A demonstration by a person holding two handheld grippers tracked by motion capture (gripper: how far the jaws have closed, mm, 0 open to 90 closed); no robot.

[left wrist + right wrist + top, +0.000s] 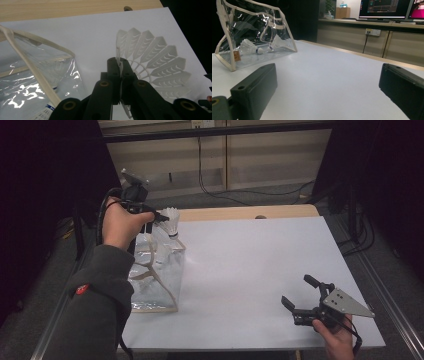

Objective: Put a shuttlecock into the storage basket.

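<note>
My left gripper (161,217) is shut on the rim of a white shuttlecock's (171,220) skirt and holds it above the open top of a clear plastic bag (155,275) with cream trim at the table's left. In the left gripper view the jaws (119,62) pinch one vane of the shuttlecock (155,65), with the bag (32,70) to the left and below. Two other shuttlecocks (249,46) lie inside the bag (254,32). My right gripper (296,290) rests open near the front right corner, nothing between its jaws (327,82).
The white tabletop (250,260) runs from the bag to my right gripper. A wooden strip (240,212) borders its far edge. Cables (215,190) trail on the floor behind. Monitors (384,10) stand on a counter far off.
</note>
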